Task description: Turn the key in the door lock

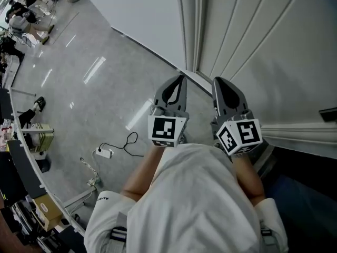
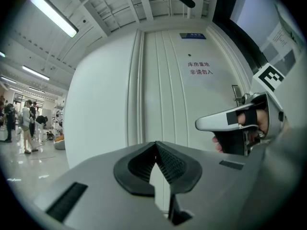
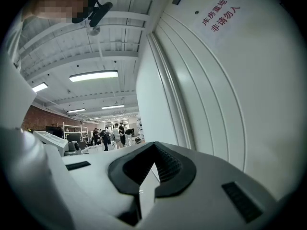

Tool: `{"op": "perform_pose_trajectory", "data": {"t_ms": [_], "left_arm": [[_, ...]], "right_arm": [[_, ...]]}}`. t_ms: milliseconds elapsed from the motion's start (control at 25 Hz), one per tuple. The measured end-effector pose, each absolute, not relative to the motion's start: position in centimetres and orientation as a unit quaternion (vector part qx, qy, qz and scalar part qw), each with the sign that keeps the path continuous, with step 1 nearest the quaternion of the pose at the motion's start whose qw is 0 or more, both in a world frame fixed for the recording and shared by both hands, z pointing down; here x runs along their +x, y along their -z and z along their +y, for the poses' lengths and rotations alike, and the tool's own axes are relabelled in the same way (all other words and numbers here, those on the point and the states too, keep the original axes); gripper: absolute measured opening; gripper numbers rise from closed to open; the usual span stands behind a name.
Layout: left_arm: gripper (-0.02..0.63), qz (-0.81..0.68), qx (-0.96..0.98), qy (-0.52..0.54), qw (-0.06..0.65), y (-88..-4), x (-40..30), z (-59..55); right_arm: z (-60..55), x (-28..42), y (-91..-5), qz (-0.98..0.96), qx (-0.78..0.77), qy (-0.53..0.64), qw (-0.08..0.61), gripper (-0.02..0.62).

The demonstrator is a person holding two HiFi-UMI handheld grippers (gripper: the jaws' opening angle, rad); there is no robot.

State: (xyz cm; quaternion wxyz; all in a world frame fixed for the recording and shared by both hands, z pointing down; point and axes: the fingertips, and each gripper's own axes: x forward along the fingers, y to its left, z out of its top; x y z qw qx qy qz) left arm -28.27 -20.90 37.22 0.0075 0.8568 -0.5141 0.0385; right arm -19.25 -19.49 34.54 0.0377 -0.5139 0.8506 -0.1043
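Far left, floor (image 1: 79,88): grey and glossy, with a white power strip (image 1: 104,153) and its black cable (image 1: 128,141) lying loose, well clear of the person's feet and no part of the job.
Left gripper (image 2: 155,145): jaws pressed together on nothing, pointing level at the door. It looks parked shut because a key needs only one claw, so this one is probably just carried along.
Right gripper (image 3: 153,145): likewise closed and empty, ribbed pads meeting at the tips. It is held just beside its partner at about the same height, facing the white panels and near them. Nothing is gripped yet, so I judge the approach not finished.
Door (image 1: 274,46): white, with vertical ribs, filling the upper right of the head view. A red-lettered notice (image 2: 200,68) sits high on it (a warning, by the look of it).
Lock and key: neither shows plainly in any view. A small metal fitting (image 2: 235,94) on the door, just past the right gripper in the left gripper view, may be the handle or lock. If so, the target lies further right, and the right claw must open before it can pinch the key.
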Motion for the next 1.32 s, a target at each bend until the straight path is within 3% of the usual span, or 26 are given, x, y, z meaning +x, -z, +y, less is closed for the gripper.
{"op": "perform_pose_trajectory", "data": {"t_ms": [600,1320], "left_arm": [[0.009,-0.533,0.845,-0.042,0.014,-38.4,-38.3,-20.0],[0.009,-0.544,0.838,-0.037,0.019,-37.8,-34.7,-21.3]], "right_arm": [[-19.2,-28.4,-35.4,0.853,-0.513,0.093,0.022,0.002],[-21.4,-24.7,-35.4,0.856,-0.507,0.096,0.005,0.002]]}}
